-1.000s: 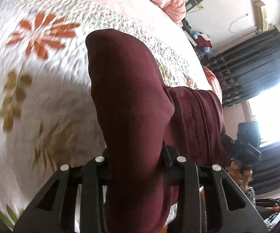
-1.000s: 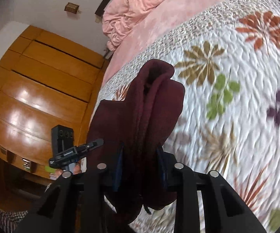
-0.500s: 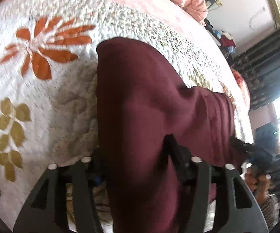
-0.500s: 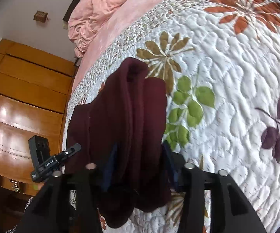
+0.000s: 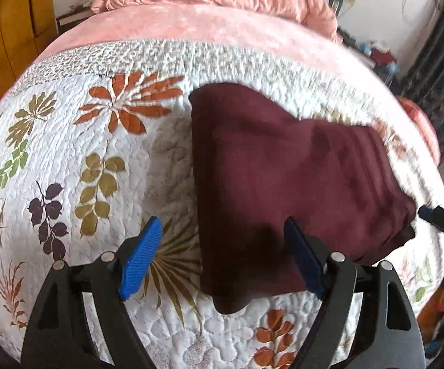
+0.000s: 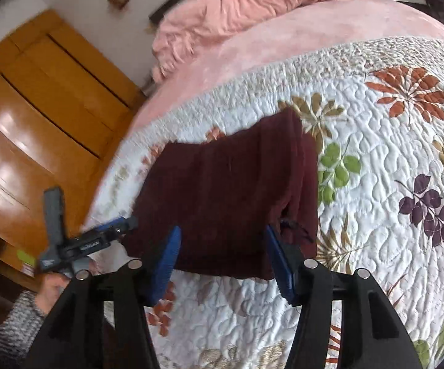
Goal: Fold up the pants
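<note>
The maroon pants [image 5: 283,184] lie folded into a compact stack on the floral quilt [image 5: 68,169]. They also show in the right wrist view [image 6: 228,203]. My left gripper [image 5: 222,246] is open, blue pads apart, just above the near left edge of the stack and holding nothing. My right gripper [image 6: 222,255] is open over the near edge of the stack, holding nothing. The left gripper also shows in the right wrist view [image 6: 111,230], beside the stack's left side. A dark drawstring [image 6: 295,227] pokes out at the stack's right corner.
A pink blanket [image 5: 222,27] and a bunched pink duvet [image 6: 252,3] cover the far part of the bed. A wooden wardrobe [image 6: 37,123] stands to the left of the bed. Dark curtains [image 5: 437,77] hang on the right.
Both grippers have opened and let go of the pants. The pants have dropped flat onto the quilt as a folded stack, and both grippers have pulled back and up.
</note>
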A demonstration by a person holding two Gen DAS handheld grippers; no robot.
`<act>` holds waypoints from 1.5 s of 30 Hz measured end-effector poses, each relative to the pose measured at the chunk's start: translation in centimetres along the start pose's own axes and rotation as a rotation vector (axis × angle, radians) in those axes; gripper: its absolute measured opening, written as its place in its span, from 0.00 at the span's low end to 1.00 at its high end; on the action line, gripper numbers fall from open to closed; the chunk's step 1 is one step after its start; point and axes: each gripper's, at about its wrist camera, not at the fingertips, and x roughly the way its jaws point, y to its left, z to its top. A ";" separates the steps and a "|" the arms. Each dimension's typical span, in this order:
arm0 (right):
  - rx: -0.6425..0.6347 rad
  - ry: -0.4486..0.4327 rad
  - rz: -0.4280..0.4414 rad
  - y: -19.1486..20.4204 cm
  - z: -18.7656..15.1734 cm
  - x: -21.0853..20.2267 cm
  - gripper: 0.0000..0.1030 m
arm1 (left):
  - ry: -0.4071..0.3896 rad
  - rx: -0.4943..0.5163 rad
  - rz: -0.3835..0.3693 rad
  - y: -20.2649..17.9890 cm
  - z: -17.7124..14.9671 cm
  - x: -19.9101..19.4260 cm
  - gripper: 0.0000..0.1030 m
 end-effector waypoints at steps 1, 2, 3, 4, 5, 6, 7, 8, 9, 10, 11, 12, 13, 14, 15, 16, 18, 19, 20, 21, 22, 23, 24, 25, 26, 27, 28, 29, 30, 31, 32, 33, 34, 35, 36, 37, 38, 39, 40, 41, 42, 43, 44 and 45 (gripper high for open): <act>0.007 0.022 -0.034 -0.1 -0.3 0.8 0.55 | 0.010 0.001 0.001 -0.2 -0.4 0.4 0.79; 0.019 0.034 -0.049 -0.4 -0.4 1.3 0.54 | 0.014 -0.010 -0.005 0.0 -0.8 0.8 0.80; 0.039 0.049 -0.058 -0.9 -0.7 1.8 0.52 | 0.021 -0.020 -0.004 0.1 -1.1 1.1 0.82; 0.048 0.050 -0.062 -1.3 -1.1 1.8 0.49 | 0.035 -0.036 -0.013 0.3 -1.1 1.4 0.82; 0.055 0.049 -0.062 -1.5 -1.2 1.8 0.48 | 0.042 -0.045 -0.017 0.4 -1.3 1.4 0.83; 0.064 0.050 -0.059 -1.8 -1.2 1.8 0.47 | 0.045 -0.050 -0.017 0.5 -1.2 1.6 0.84; 0.066 0.051 -0.061 -1.8 -1.0 1.7 0.47 | 0.045 -0.049 -0.013 0.5 -1.2 1.5 0.84; 0.068 0.050 -0.061 -1.6 -0.8 1.4 0.47 | 0.041 -0.038 -0.002 0.3 -1.1 1.1 0.83; 0.076 0.038 -0.057 -1.4 -0.7 0.8 0.47 | 0.037 -0.028 0.012 0.1 -1.0 0.6 0.83; 0.081 0.028 -0.054 -1.2 -0.3 0.7 0.51 | 0.029 -0.016 0.031 -0.2 -1.0 -0.1 0.85; 0.079 0.013 -0.068 -0.8 -0.3 -0.1 0.53 | 0.014 -0.002 0.057 -0.6 -1.0 -1.1 0.87; 0.063 0.000 -0.097 -0.2 -0.4 -0.9 0.56 | -0.004 0.011 0.082 -0.9 -1.1 -2.1 0.91; 0.041 -0.010 -0.129 0.6 -0.7 -1.5 0.61 | -0.031 0.027 0.103 -1.4 -1.3 -3.4 0.92; 0.015 -0.018 -0.171 1.4 -0.9 -2.1 0.64 | -0.046 0.039 0.109 -1.7 -1.4 -4.2 0.94; 0.000 -0.021 -0.203 1.9 -1.1 -2.4 0.68 | -0.062 0.054 0.119 -2.1 -1.7 -5.1 0.96; -0.017 -0.022 -0.252 2.8 -1.6 -2.9 0.72 | -0.077 0.071 0.132 -2.6 -2.0 -6.1 0.96; -0.035 -0.045 -0.310 4.1 -2.3 -3.7 0.80 | -0.082 0.078 0.140 -3.1 -2.6 -7.3 0.96; -0.039 -0.055 -0.323 4.6 -2.6 -4.0 0.81 | -0.082 0.074 0.134 -3.2 -3.0 -8.0 0.96; -0.040 -0.058 -0.335 5.1 -2.9 -4.3 0.82 | -0.084 0.070 0.133 -3.3 -3.1 -8.4 0.96; -0.039 -0.056 -0.344 5.6 -3.2 -4.5 0.83 | -0.090 0.070 0.134 -3.3 -3.3 -8.8 0.96; -0.038 -0.054 -0.348 5.8 -3.4 -4.5 0.83 | -0.096 0.072 0.137 -3.4 -3.5 -9.2 0.96; -0.037 -0.053 -0.351 6.1 -3.6 -4.6 0.83 | -0.104 0.073 0.145 -3.5 -3.8 -9.6 0.96; -0.038 -0.048 -0.355 6.3 -3.8 -4.7 0.83 | -0.109 0.073 0.149 -3.6 -4.0 -10.0 0.96; -0.039 -0.045 -0.357 6.5 -3.8 -4.7 0.84 | -0.110 0.074 0.148 -3.7 -4.2 -10.5 0.96; -0.038 -0.045 -0.357 6.6 -4.0 -4.9 0.84 | -0.110 0.074 0.144 -3.8 -4.4 -10.9 0.96; -0.038 -0.044 -0.354 6.8 -4.0 -5.0 0.86 | -0.112 0.074 0.141 -3.9 -4.6 -11.3 0.96; -0.040 -0.047 -0.351 7.1 -4.1 -5.3 0.87 | -0.121 0.078 0.137 -4.0 -4.9 -11.9 0.96; -0.043 -0.050 -0.352 7.4 -4.3 -5.6 0.88 | -0.126 0.081 0.136 -4.1 -5.2 -12.3 0.96; -0.047 -0.055 -0.354 7.7 -4.4 -5.8 0.90 | -0.131 0.086 0.136 -4.3 -5.4 -12.8 0.96; -0.054 -0.058 -0.357 8.0 -4.5 -6.1 0.90 | -0.137 0.090 0.133 -4.4 -5.7 -13.2 0.96; -0.060 -0.059 -0.361 8.3 -4.6 -6.4 0.90 | -0.140 0.090 0.131 -4.4 -5.9 -13.5 0.96; -0.062 -0.059 -0.362 8.6 -4.7 -6.6 0.90 | -0.143 0.088 0.128 -4.5 -6.2 -13.9 0.96; -0.061 -0.059 -0.362 8.8 -4.8 -6.8 0.90 | -0.145 0.086 0.125 -4.5 -6.4 -14.2 0.96; -0.059 -0.062 -0.361 9.0 -4.9 -7.1 0.90 | -0.151 0.084 0.123 -4.6 -6.7 -14.7 0.96; -0.059 -0.064 -0.357 9.2 -4.9 -7.3 0.91 | -0.160 0.083 0.123 -4.7 -6.9 -15.2 0.96; -0.058 -0.070 -0.351 9.5 -5.1 -7.6 0.91 | -0.172 0.086 0.125 -4.9 -7.2 -15.9 0.96; -0.058 -0.072 -0.349 9.8 -5.1 -7.8 0.91 | -0.180 0.091 0.127 -5.0 -7.4 -16.4 0.96; -0.060 -0.074 -0.348 10.0 -5.2 -8.0 0.92 | -0.189 0.096 0.128 -5.2 -7.6 -16.9 0.96; -0.065 -0.076 -0.351 10.4 -5.3 -8.2 0.92 | -0.199 0.101 0.129 -5.3 -7.7 -17.4 0.96; -0.070 -0.078 -0.358 10.7 -5.4 -8.3 0.93 | -0.208 0.107 0.133 -5.5 -7.9 -17.9 0.96; -0.072 -0.078 -0.361 10.8 -5.4 -8.4 0.93 | -0.217 0.111 0.131 -5.7 -8.0 -18.5 0.96; -0.074 -0.082 -0.360 11.2 -5.5 -8.5 0.93 | -0.226 0.114 0.129 -5.8 -8.1 -18.9 0.96; -0.075 -0.084 -0.356 11.4 -5.6 -8.6 0.94 | -0.233 0.117 0.130 -6.0 -8.2 -19.3 0.96; -0.078 -0.084 -0.349 11.8 -5.8 -8.7 0.94 | -0.240 0.122 0.130 -6.1 -8.3 -19.6 0.96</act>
